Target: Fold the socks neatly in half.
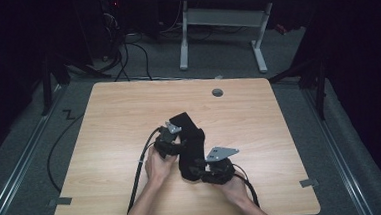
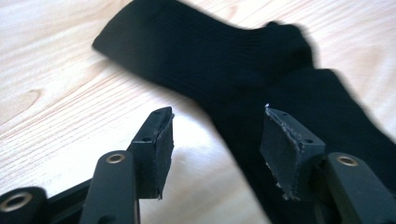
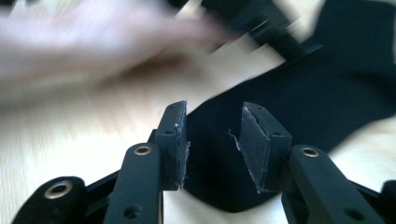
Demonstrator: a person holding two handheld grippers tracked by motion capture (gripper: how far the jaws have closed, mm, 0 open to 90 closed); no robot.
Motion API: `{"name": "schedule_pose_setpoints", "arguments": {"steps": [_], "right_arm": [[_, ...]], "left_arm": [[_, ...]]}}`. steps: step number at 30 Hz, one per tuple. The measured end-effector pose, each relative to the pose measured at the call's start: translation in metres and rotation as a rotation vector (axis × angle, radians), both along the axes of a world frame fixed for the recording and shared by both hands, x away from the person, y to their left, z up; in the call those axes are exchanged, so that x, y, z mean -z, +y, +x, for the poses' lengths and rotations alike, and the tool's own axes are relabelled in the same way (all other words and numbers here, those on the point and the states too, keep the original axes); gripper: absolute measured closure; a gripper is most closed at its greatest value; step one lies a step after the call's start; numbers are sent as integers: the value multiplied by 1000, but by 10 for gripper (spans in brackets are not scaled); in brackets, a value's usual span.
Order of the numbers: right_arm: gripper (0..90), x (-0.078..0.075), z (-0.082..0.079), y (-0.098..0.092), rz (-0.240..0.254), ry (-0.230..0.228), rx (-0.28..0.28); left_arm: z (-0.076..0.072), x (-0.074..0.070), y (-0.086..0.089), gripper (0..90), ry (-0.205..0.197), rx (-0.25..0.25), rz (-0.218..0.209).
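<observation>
A black sock point(image 1: 189, 140) was seen lying flat on the wooden worktop point(image 1: 114, 117), bent roughly in the middle, with one end stretched away from the person and the other end drawn toward the right tool point(image 1: 202, 173).

The left tool point(image 1: 173, 138) was held in the left hand point(image 1: 158, 165) at the sock's left edge. In the left gripper view its jaws were parted, with bare worktop point(image 2: 56, 93) between the pads; the sock point(image 2: 224, 65) lay just ahead of the tool point(image 2: 217, 149) and ran under its right pad, and nothing was gripped.

The right tool was held in the right hand point(image 1: 232, 187) at the near end of the sock. In the right gripper view its jaws stood apart above the dark fabric point(image 3: 299, 98), the pads point(image 3: 173, 140) not being pressed on it, so the sock was seen between and beyond them but not held by the tool point(image 3: 212, 144). Farther off in that view, a blurred hand point(image 3: 93, 42) was seen across the top, just beyond the sock's edge.
</observation>
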State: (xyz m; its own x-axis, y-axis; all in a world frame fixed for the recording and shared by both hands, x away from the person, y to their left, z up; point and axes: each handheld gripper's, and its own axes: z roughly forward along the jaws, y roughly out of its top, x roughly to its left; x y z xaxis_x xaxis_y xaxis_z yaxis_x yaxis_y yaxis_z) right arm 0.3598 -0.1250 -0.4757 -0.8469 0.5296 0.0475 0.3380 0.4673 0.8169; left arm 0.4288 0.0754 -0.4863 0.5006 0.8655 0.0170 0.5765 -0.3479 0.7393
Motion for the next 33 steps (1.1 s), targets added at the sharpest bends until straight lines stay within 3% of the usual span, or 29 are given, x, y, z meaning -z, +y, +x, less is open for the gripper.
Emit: {"name": "schedule_pose_setpoints", "arguments": {"steps": [2, 5, 9, 11, 14, 18, 21, 26, 28, 33], "right_arm": [[684, -5, 7, -7, 3, -19, 71], [730, 0, 23, -12, -35, 6, 146], [740, 17, 33, -6, -90, 23, 157], [737, 27, 35, -4, -114, 40, 160], [731, 30, 31, -7, -110, 38, 150], [718, 28, 26, -9, -136, 36, 117], [726, 25, 26, -12, -146, 41, 105], [729, 18, 35, -20, -61, 50, 166], [714, 17, 42, -20, -57, 60, 195], [677, 13, 60, -12, -71, 14, 249]], "left_arm": [[-10, -2, -2, 437, -11, 18, 14], [-26, 2, -1, 434, -11, 34, 23], [-38, 13, 1, 429, 16, 41, 23], [-42, 15, 4, 430, 1, 41, 9], [-45, 17, 5, 416, -21, 41, 10], [-44, 17, 3, 406, -27, 51, 2], [-35, 16, 5, 390, -11, 54, -10], [-28, 18, 2, 397, -8, 40, -29], [-28, 19, 2, 398, -9, 38, -30], [-28, 19, 3, 396, -8, 47, -33]]}}
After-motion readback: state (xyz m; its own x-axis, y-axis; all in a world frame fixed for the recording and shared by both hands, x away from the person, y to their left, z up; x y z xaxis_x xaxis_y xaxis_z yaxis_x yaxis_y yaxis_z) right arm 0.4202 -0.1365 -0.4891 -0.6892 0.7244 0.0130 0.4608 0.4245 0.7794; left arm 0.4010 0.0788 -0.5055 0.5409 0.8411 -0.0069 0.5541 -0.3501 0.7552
